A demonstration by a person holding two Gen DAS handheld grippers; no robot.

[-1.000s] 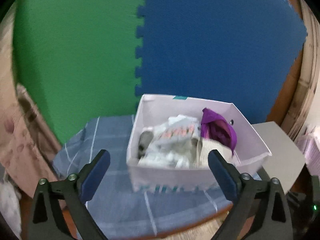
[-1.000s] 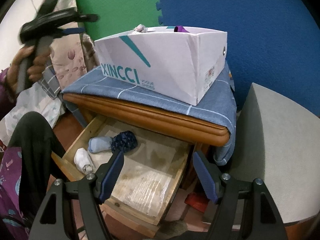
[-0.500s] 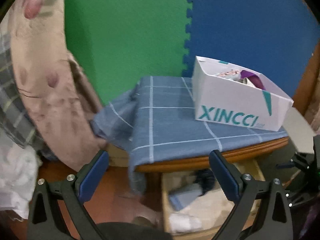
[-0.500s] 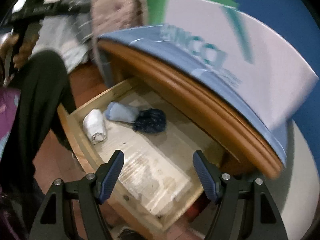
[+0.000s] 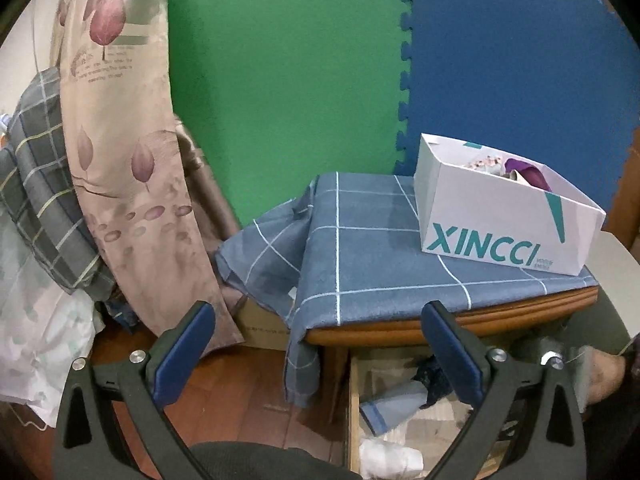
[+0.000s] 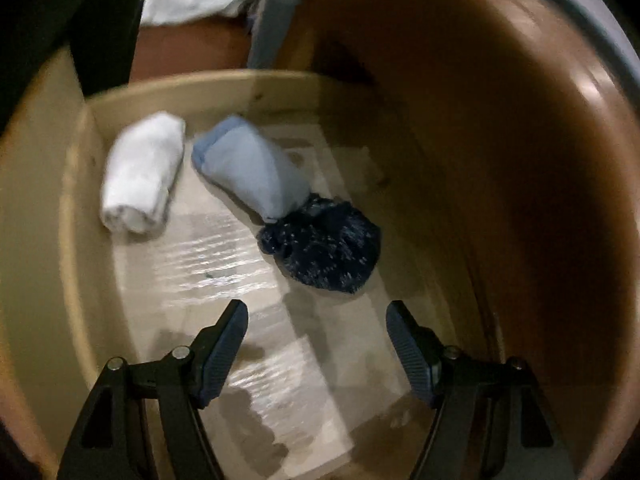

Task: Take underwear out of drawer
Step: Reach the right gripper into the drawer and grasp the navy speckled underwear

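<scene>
Overhanging drawer (image 6: pixel 80 208): tabletop (image 6: pixel 500 128); rolls (image 6: pixel 142 172), blurred.

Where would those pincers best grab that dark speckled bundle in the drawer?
Probably across the dark bundle's rounded middle, coming down from above with the open right gripper. It lies loose on the drawer floor, and its far end touches the light blue roll.

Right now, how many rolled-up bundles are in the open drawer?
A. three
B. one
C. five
A: the drawer holds a white roll, a light blue roll and a dark speckled bundle.
</scene>
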